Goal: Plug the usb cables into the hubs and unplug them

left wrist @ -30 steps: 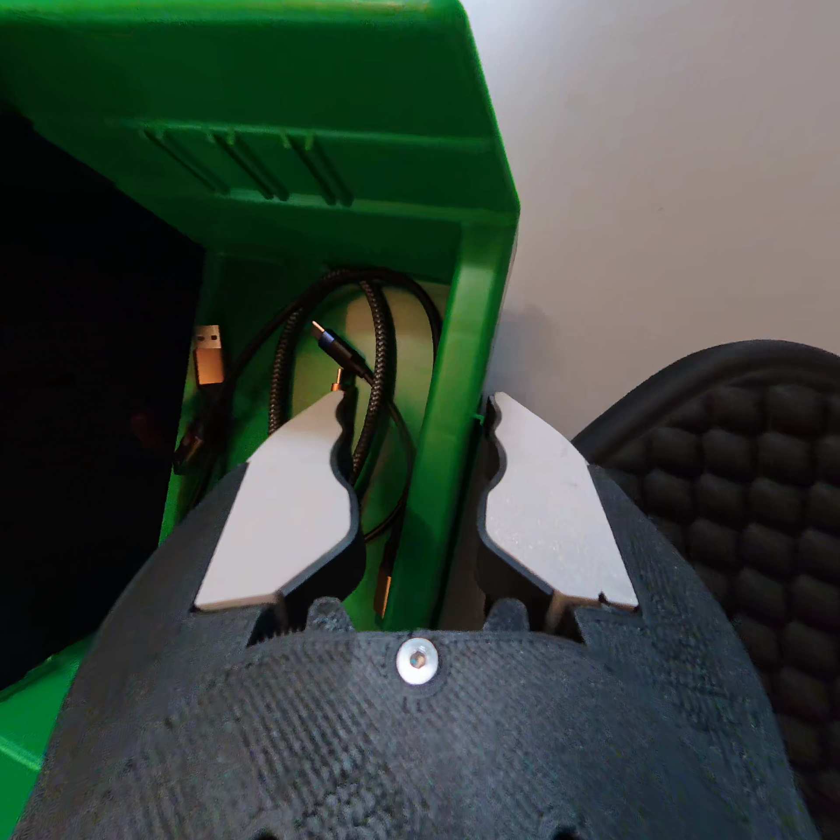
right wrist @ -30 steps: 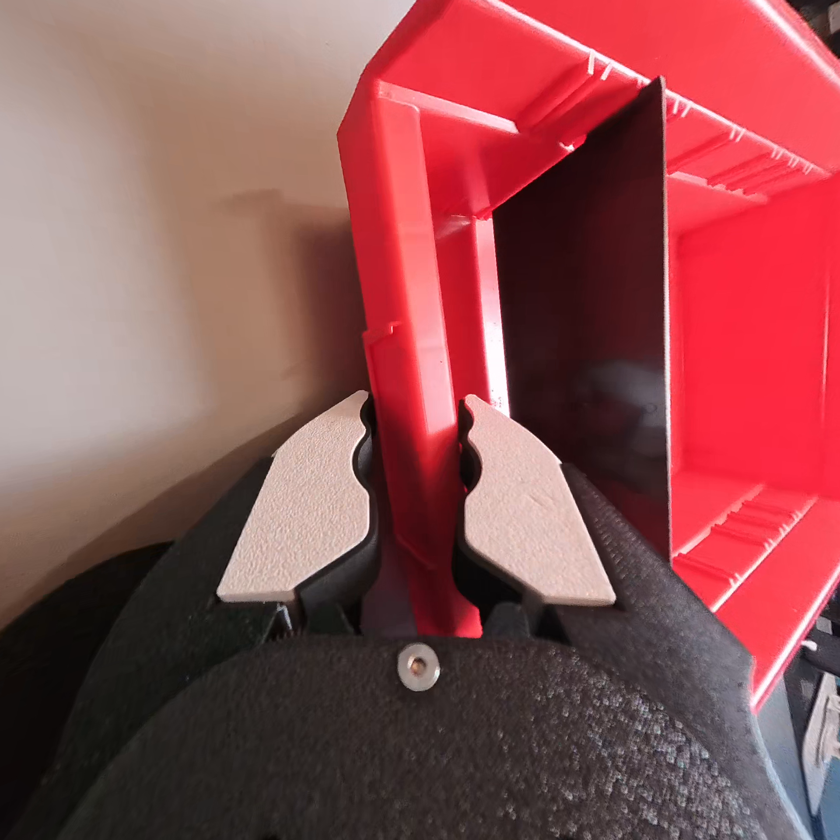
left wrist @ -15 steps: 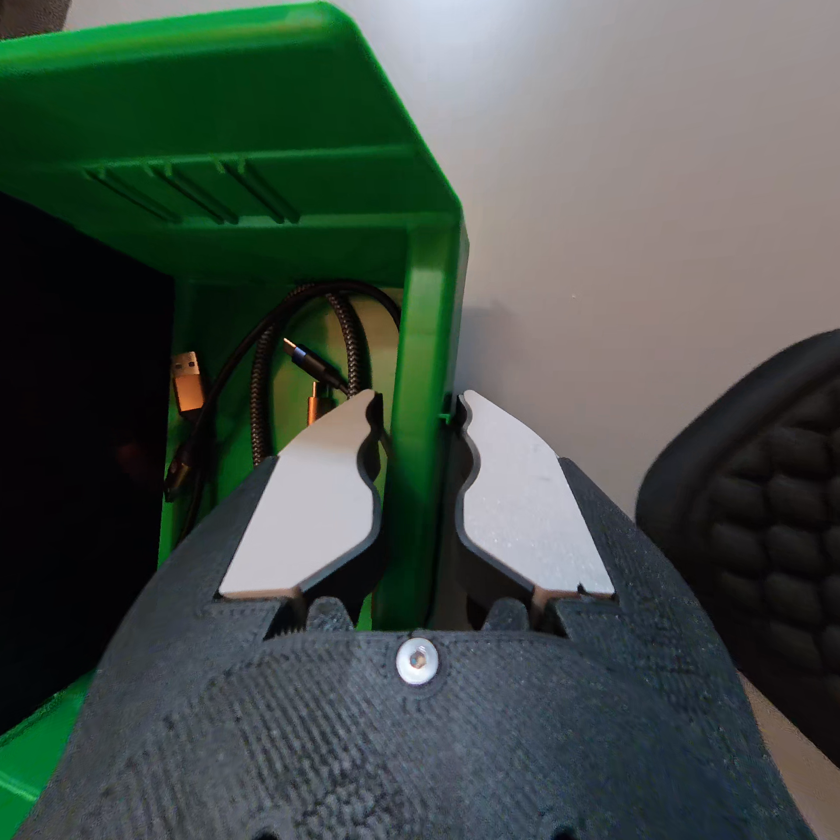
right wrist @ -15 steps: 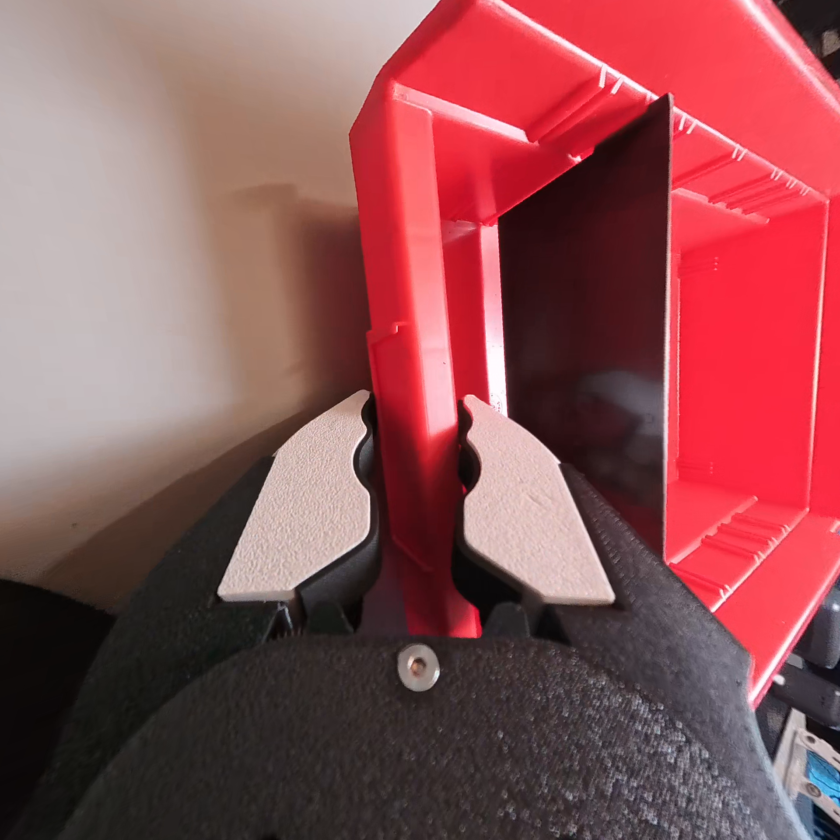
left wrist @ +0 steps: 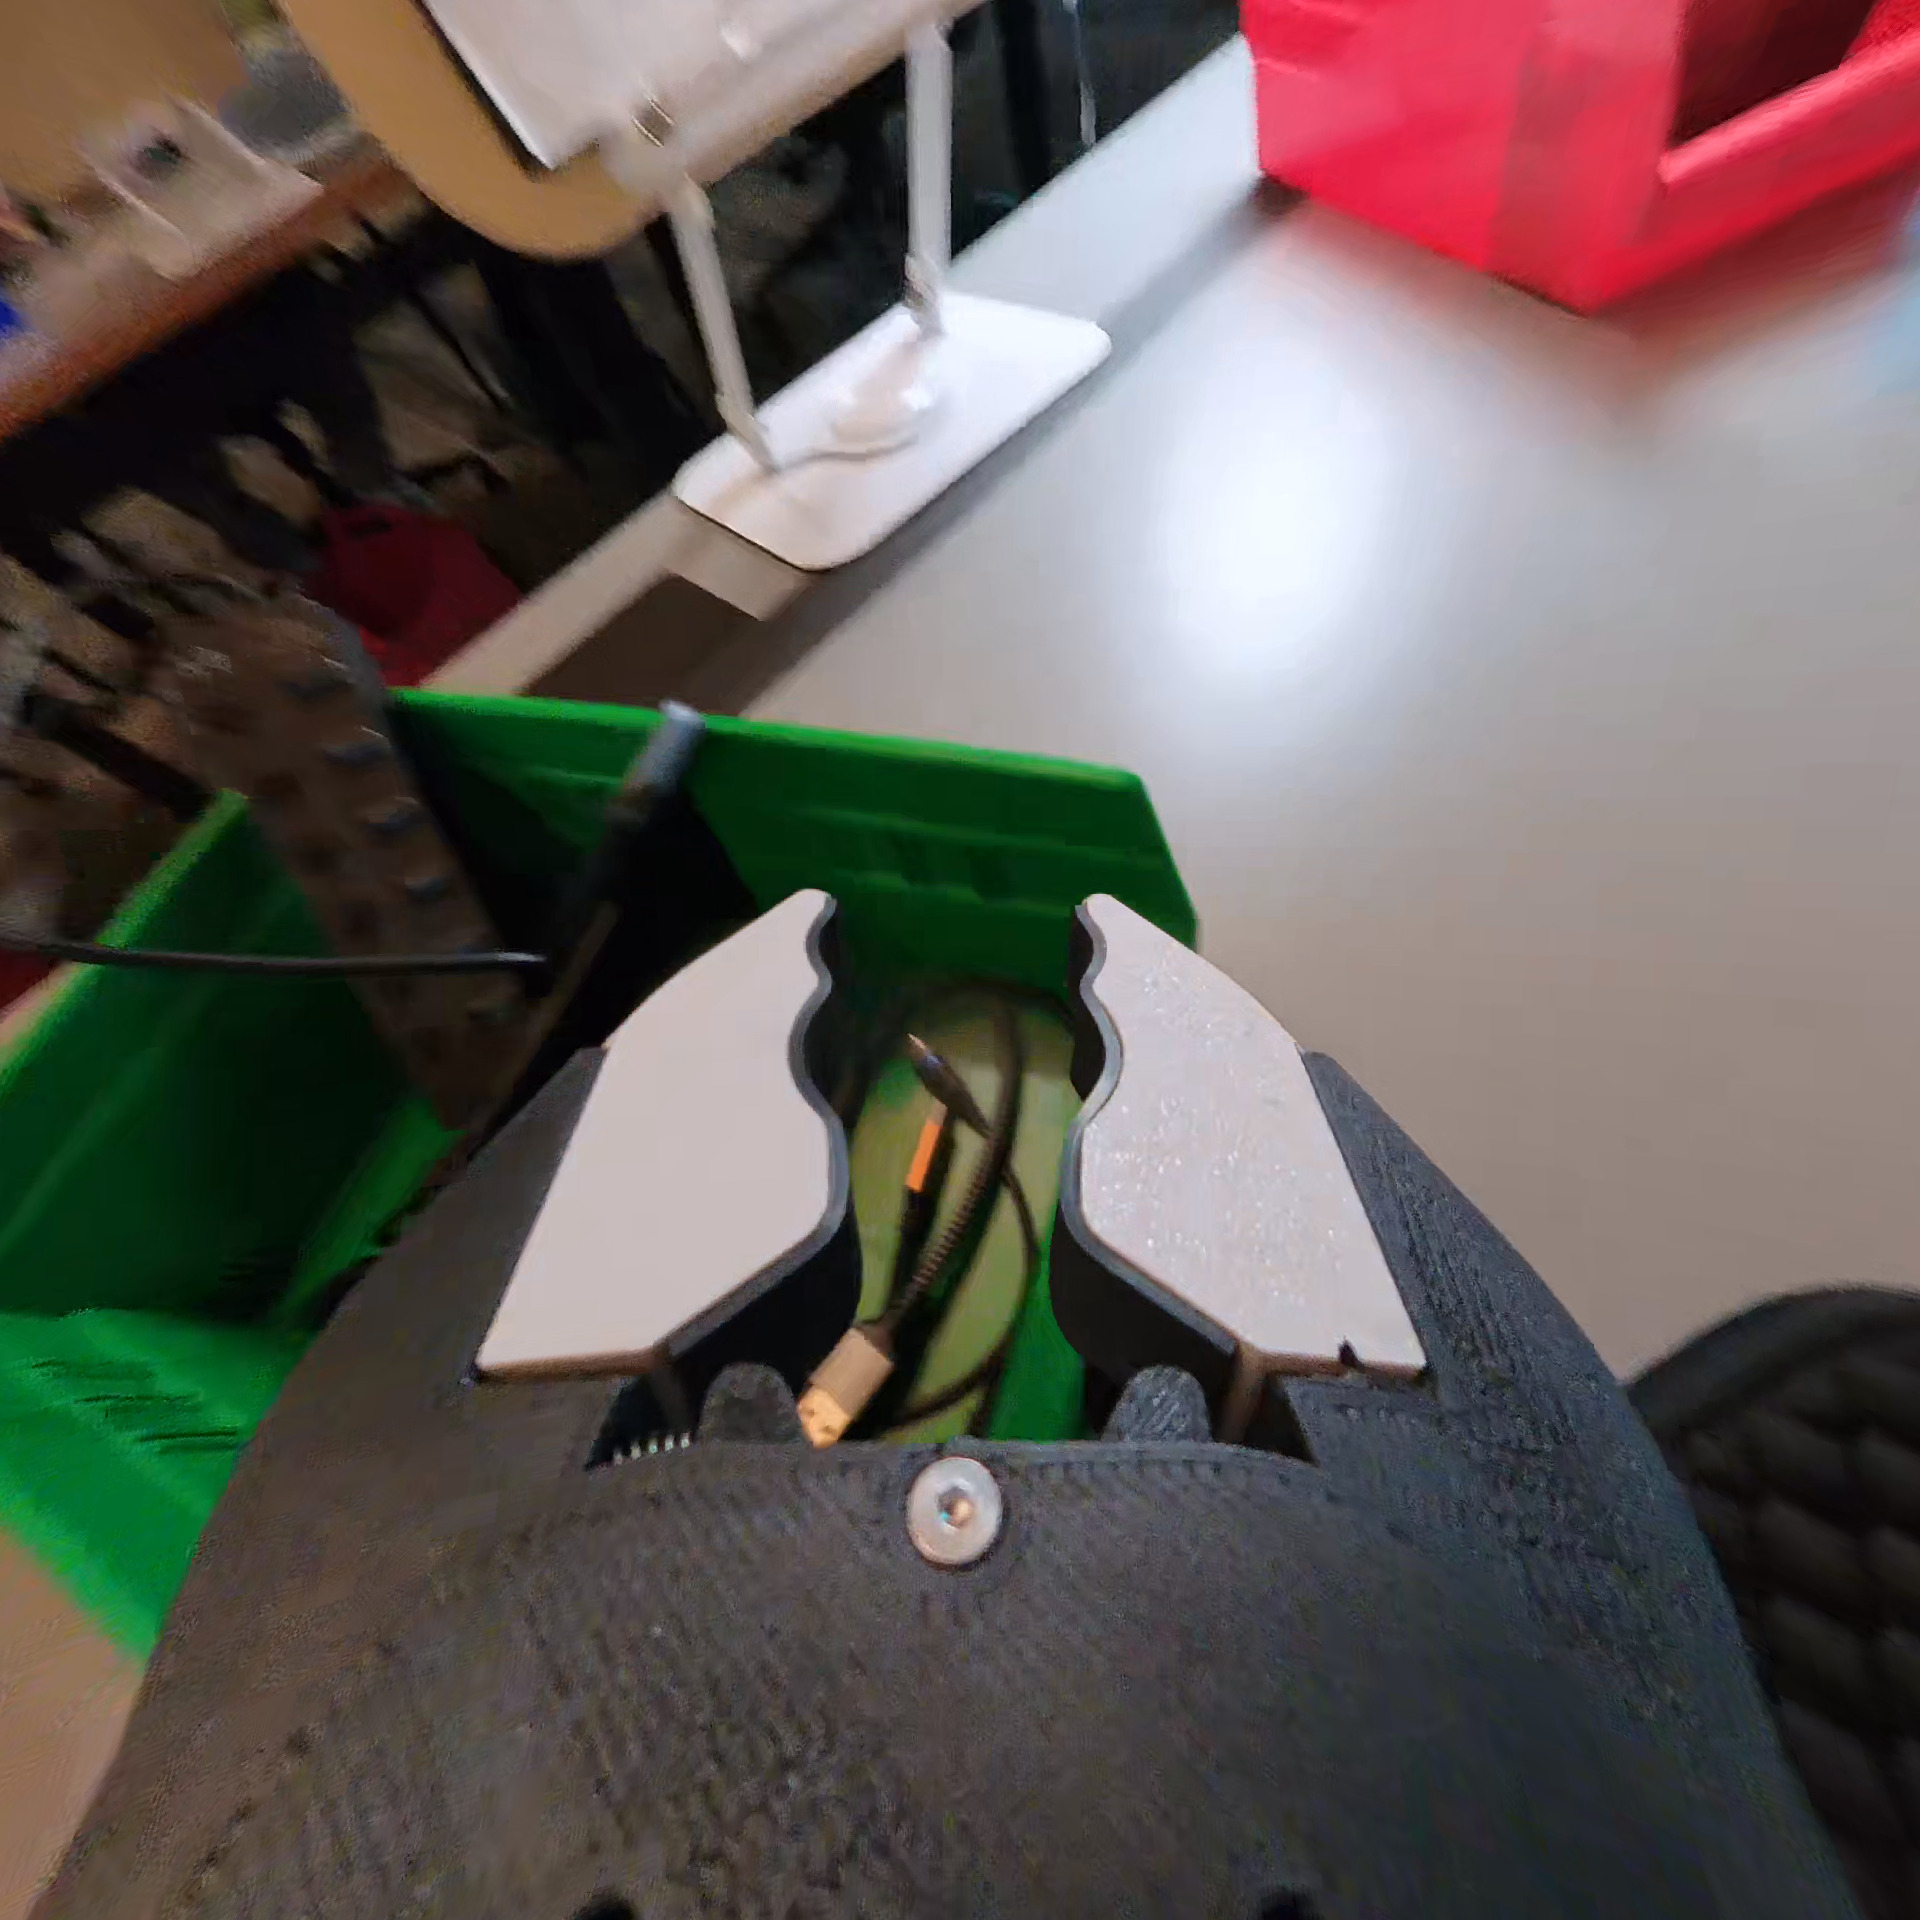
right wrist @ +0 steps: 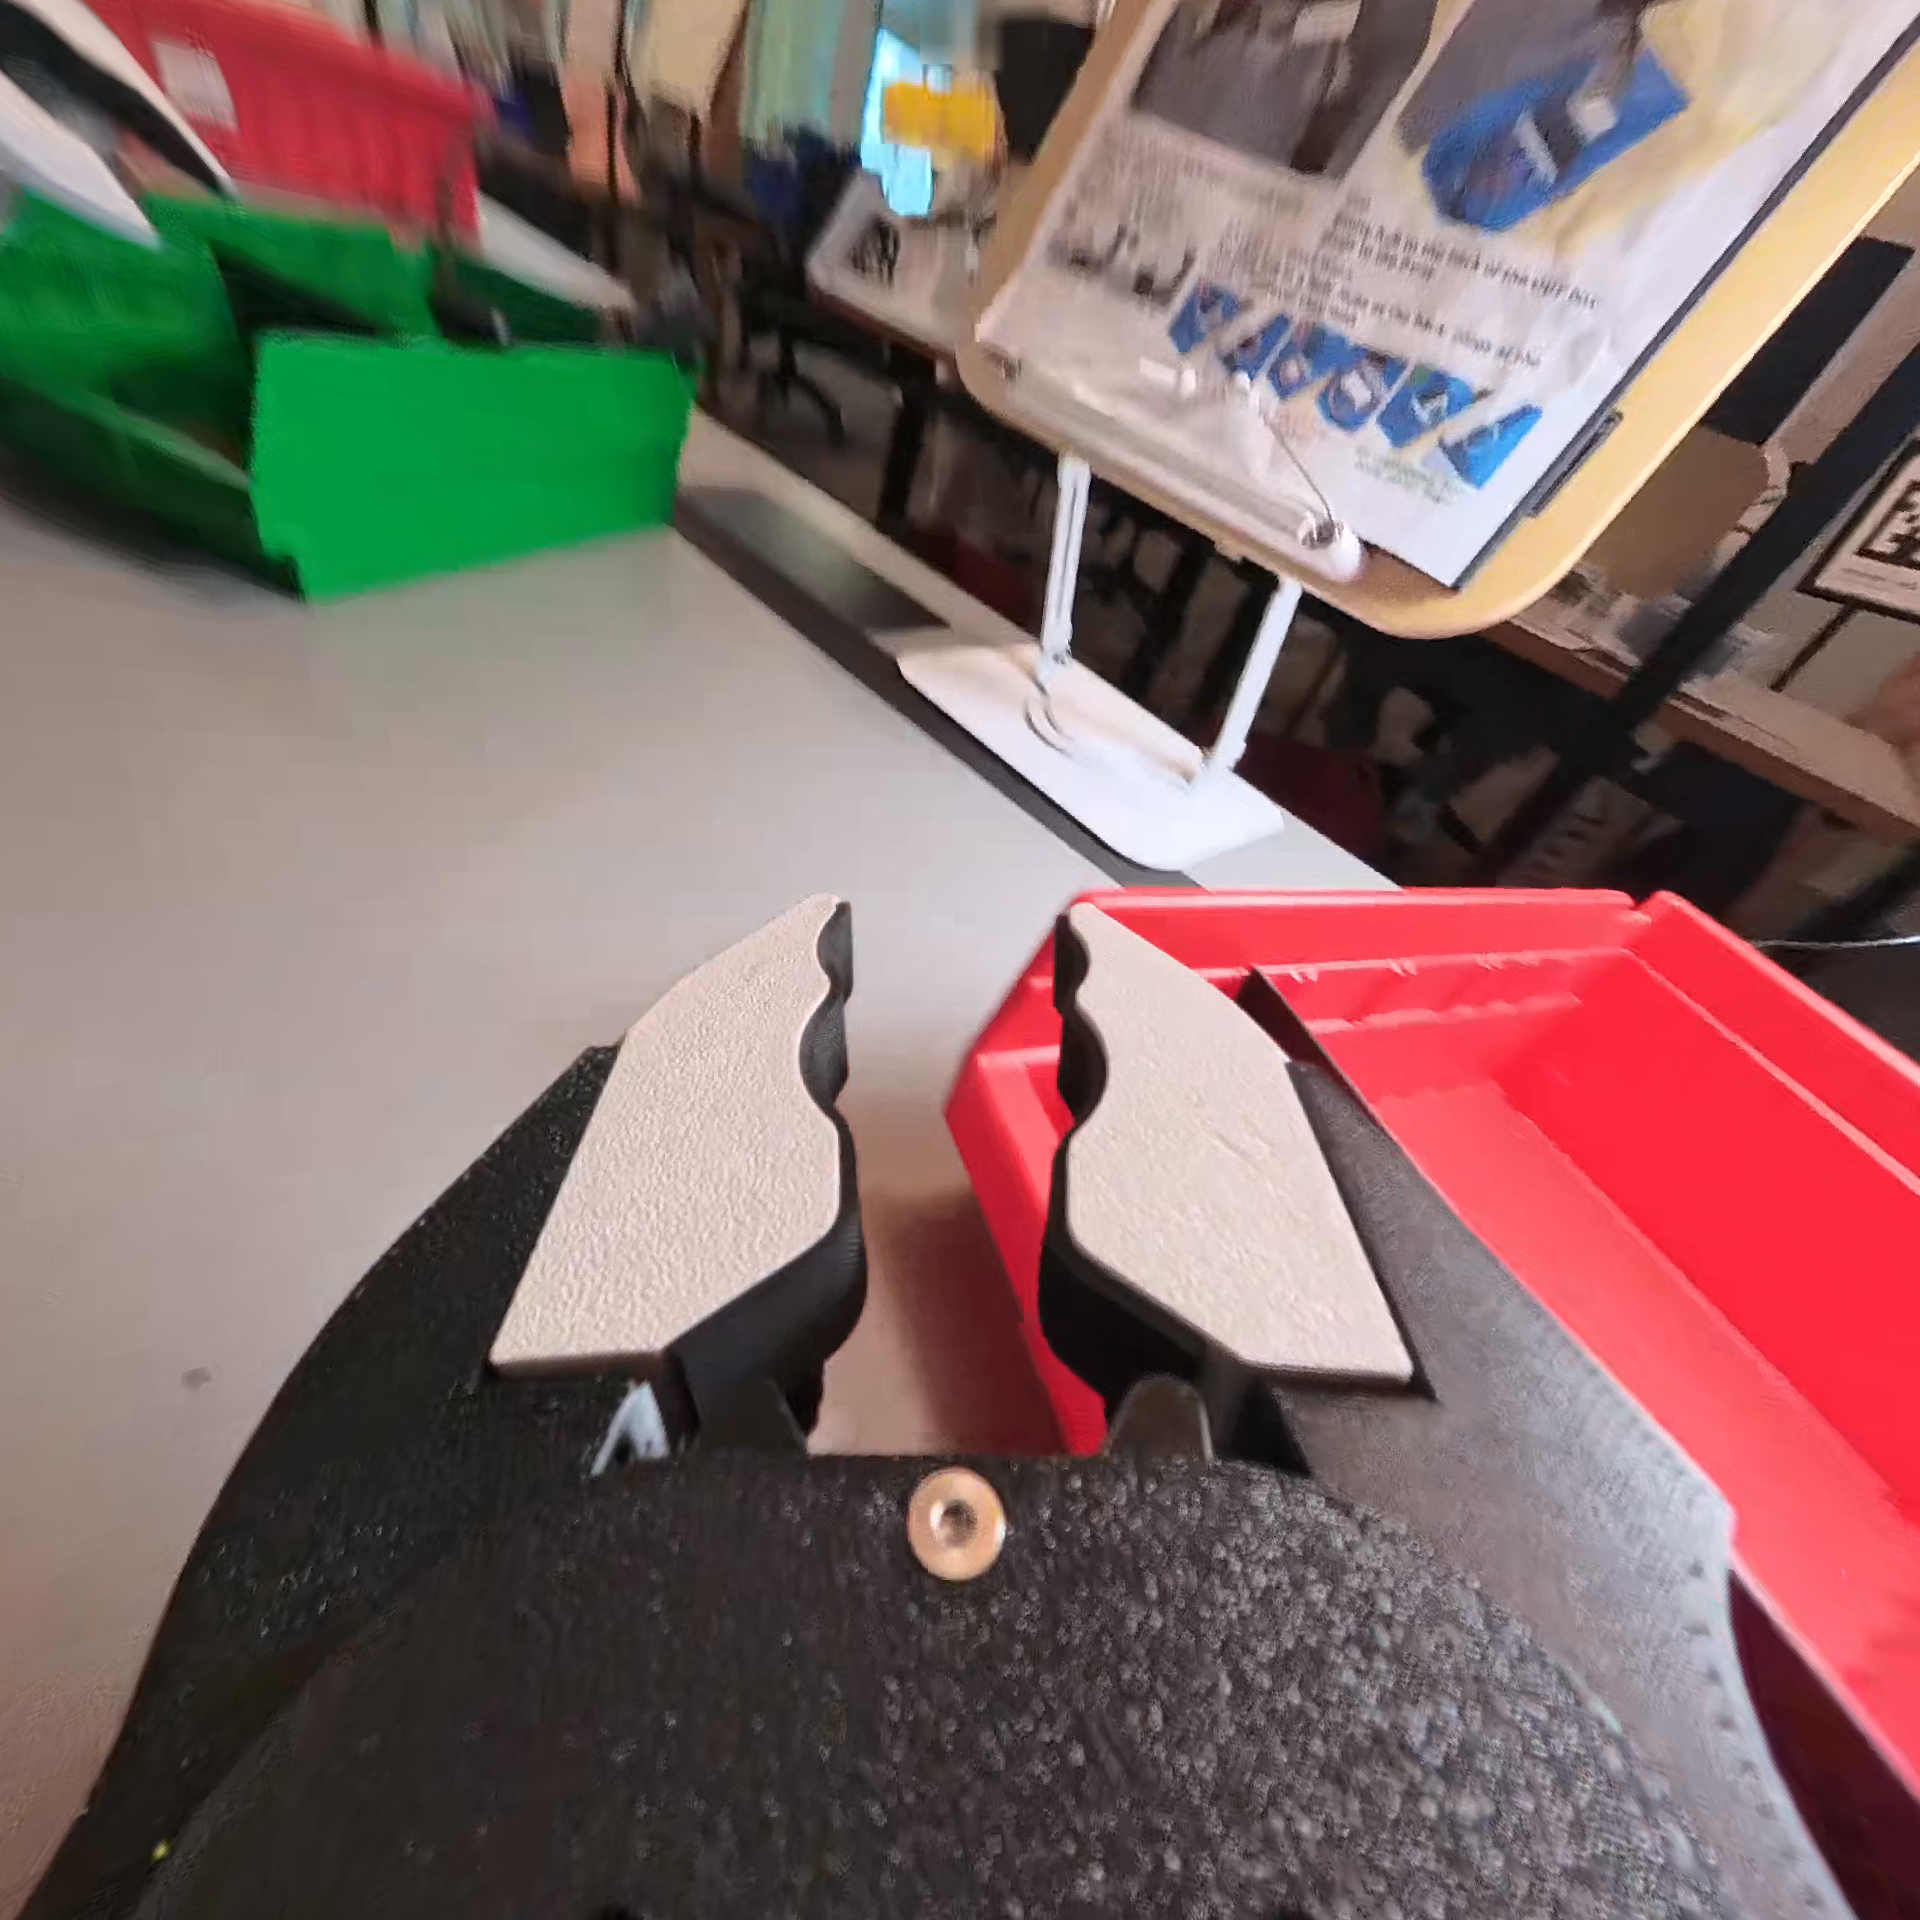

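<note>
The green bin (left wrist: 935, 831) stands on the grey table (left wrist: 1455, 727). Braided black USB cables (left wrist: 1003, 1195) lie coiled in its right compartment, with a gold USB plug (left wrist: 842, 1382) near my palm. My left gripper (left wrist: 954, 914) is open and empty, just above that compartment. The red bin (right wrist: 1662, 1143) stands on the table at the right. My right gripper (right wrist: 954, 914) is open and empty, its right finger over the bin's left wall. Each bin also shows far off in the other view: the red bin (left wrist: 1455, 135) and the green bin (right wrist: 457, 447). I see no hub.
A white stand (right wrist: 1091, 769) with a tilted instruction board (right wrist: 1351, 260) sits at the table's far edge between the bins, and also shows in the left wrist view (left wrist: 904, 436). A black padded cushion (left wrist: 1808, 1507) is at the lower right. Both views are motion-blurred.
Both grippers were shut on the bin walls with the bins tilted up. Now both are open, have let go, and the bins rest on the table. Both views swung upward.
</note>
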